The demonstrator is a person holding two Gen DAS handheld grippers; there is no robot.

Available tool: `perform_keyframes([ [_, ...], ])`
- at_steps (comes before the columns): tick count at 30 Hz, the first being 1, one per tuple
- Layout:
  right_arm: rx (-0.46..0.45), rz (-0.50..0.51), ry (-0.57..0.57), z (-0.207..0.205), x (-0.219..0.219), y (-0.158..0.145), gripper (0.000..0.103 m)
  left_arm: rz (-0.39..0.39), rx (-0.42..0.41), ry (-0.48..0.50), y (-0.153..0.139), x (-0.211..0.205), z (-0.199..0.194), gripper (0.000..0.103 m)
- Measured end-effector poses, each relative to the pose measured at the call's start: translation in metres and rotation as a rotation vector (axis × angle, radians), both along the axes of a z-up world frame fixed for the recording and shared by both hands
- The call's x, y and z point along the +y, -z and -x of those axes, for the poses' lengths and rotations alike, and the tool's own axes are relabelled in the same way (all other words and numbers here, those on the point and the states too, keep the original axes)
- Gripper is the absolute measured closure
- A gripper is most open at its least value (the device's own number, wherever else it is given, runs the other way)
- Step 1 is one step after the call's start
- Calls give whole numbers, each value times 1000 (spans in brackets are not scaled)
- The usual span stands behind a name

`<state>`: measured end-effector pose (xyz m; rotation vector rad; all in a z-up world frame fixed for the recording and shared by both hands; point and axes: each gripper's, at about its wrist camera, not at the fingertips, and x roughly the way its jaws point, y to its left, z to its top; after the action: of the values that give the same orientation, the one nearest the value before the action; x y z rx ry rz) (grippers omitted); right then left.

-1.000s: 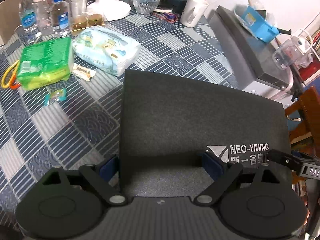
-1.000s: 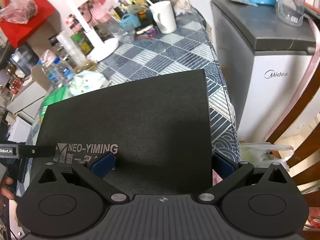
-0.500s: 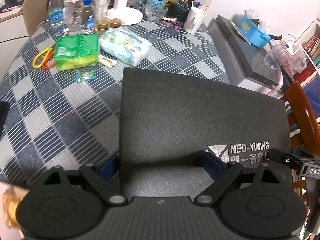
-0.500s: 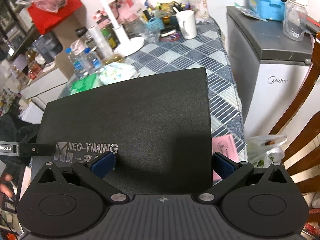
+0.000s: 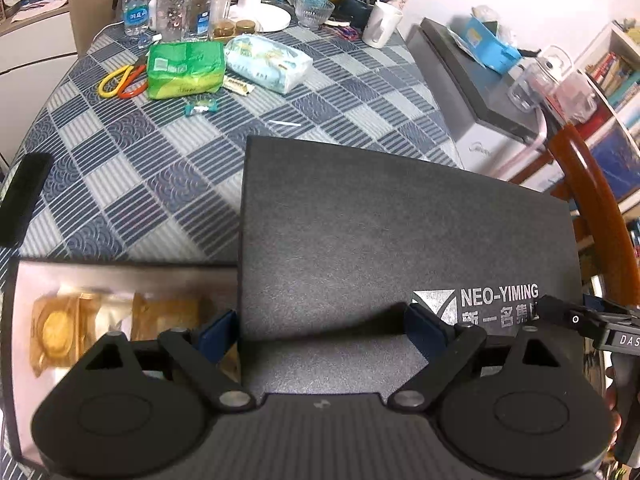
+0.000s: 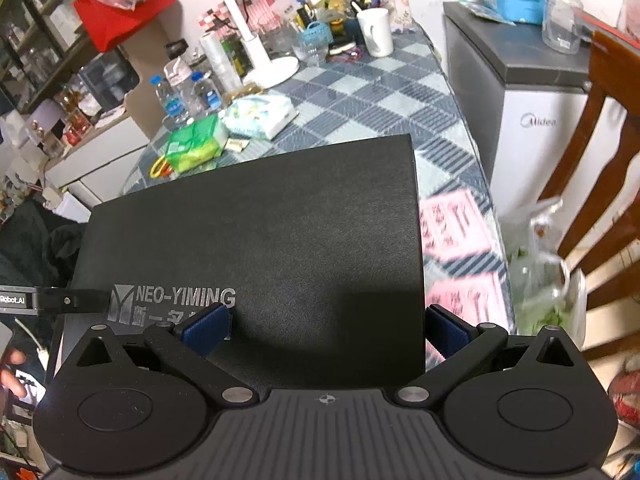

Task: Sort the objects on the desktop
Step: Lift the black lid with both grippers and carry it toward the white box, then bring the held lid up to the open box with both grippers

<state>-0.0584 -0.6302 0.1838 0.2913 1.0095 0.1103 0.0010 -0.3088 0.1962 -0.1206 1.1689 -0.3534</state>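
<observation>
- The left hand-held gripper (image 5: 320, 330) and right hand-held gripper (image 6: 326, 326) each gripped the black lid (image 5: 400, 232).
- The lid hid most of the box (image 5: 120, 312); its contents were blurred.

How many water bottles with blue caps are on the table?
2. One water bottle stands at the far left edge; the other stands right of the pink-lidded clear bottle. More may hide behind the clutter.

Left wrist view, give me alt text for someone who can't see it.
A black NEO-YIMING box lid fills the centre, held at its near edge in the left gripper, above an open box of gold-wrapped items. Beyond, a blue checked tablecloth holds a green tissue pack, water bottles and a white mug.
</observation>
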Motion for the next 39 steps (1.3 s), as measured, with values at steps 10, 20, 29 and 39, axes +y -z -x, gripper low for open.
perform_keyframes([
  [10,-9,23,-6,64,37,-10,0,17,-8,6,-1,36,60,0],
  [20,-21,35,-33,128,73,-14,0,24,-24,21,-3,74,117,0],
  [29,-9,14,-53,183,126,-6,0,-1,-48,21,-2,128,170,0],
  [39,11,16,-103,228,201,12,0,-6,-7,-20,20,201,219,0],
])
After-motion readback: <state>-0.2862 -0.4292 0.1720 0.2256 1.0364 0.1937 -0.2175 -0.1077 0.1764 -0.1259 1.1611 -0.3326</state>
